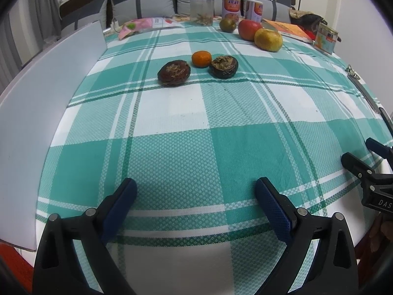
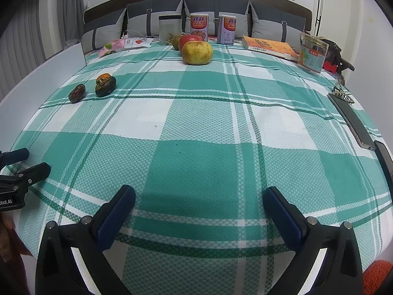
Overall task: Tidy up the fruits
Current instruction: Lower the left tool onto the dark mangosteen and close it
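We worked over a table spread with a green-and-white checked cloth (image 1: 245,113), grey cushions (image 2: 152,17) lined up against the wall behind it. The fruit sat in two groups at the far side: a small orange (image 1: 201,59) tucked between two dark, wrinkled brown fruits (image 1: 174,73) (image 1: 224,66) toward the left, and further back a red apple (image 1: 249,29), a yellow-green fruit (image 1: 268,39) just in front of it, and a smaller green one (image 1: 227,25) beside them. Behind these stood a clear jar (image 1: 202,10) and two printed cans (image 2: 199,27) (image 2: 226,29), with a pink packet (image 1: 137,25) on the left and an orange book (image 2: 269,47) and a small box (image 2: 312,55) on the right. A phone (image 2: 351,120) lay along the right edge. Our left gripper (image 1: 195,193) and right gripper (image 2: 199,200) both hung spread wide and empty above the near cloth, well apart from all fruit.
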Available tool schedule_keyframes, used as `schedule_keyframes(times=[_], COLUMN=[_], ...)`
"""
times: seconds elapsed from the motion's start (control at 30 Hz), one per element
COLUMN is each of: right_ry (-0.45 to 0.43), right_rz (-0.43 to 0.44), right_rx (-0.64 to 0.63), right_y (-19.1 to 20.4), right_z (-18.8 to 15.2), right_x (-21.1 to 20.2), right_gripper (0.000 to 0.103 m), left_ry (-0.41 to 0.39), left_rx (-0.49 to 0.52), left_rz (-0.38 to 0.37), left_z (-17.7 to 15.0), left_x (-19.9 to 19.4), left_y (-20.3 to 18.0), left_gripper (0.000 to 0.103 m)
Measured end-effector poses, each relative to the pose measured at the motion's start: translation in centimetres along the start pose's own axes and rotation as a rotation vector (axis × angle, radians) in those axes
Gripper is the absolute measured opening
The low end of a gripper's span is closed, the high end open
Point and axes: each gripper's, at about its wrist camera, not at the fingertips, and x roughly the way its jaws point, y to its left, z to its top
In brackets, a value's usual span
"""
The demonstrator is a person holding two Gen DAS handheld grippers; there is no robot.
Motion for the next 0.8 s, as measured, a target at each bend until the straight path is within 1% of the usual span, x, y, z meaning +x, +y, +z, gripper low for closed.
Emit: schedule_keyframes(times=[0.23, 0.33, 0.4, 0.43, 0.5, 0.53, 0.57, 0.6, 0.7, 0.77, 0.8], right_ry=[0.0, 0.001, 0.001, 0.0, -0.001, 0.0, 0.001, 0.002, 0.003, 0.006, 0.007], right_rz=[0.0, 0.0, 0.0, 0.0, 0.001, 0.001, 0.001, 0.001, 0.003, 0.004, 0.004], right_rx=[0.0, 0.0, 0.0, 0.0, 0.0, 0.0, 0.0, 0.0, 0.0, -0.001, -0.001], right_y=[0.0, 0.0, 0.0, 0.0, 0.0, 0.0, 0.0, 0.0, -0.1, -0.1, -0.1], right_z=[0.0, 0.0, 0.0, 0.0, 0.1, 0.1, 0.1, 0.1, 0.0, 0.0, 0.1], right_x=[0.0, 0.0, 0.0, 0.0, 0.0, 0.0, 0.0, 0.0, 0.0, 0.0, 0.0], right_gripper=[0.103, 0.103, 0.103, 0.103, 0.103, 0.103, 0.103, 0.103, 0.103, 0.103, 0.103], left_ry=[0.003, 0.035, 0.068, 0.079, 0.096, 0.095, 0.09, 0.085, 0.06, 0.047, 0.041], left_rx=[0.001, -0.003, -0.005, -0.04, -0.116, -0.143, -0.149, -0.135, -0.091, -0.111, -0.122], left_rz=[0.0, -0.031, -0.076, -0.118, -0.168, -0.186, -0.201, -0.206, -0.165, -0.154, -0.152], left_z=[0.1, 0.7, 1.9, 3.1, 5.3, 6.5, 7.7, 8.8, 11.0, 11.7, 11.8], left_x=[0.0, 0.2, 0.7, 1.1, 2.0, 2.4, 2.9, 3.5, 5.2, 6.3, 6.6], left_y=[0.0, 0.4, 1.1, 2.0, 3.7, 4.3, 4.6, 4.5, 3.9, 3.9, 4.1], left_gripper=[0.1, 0.1, 0.099, 0.099, 0.098, 0.098, 0.098, 0.098, 0.097, 0.096, 0.091])
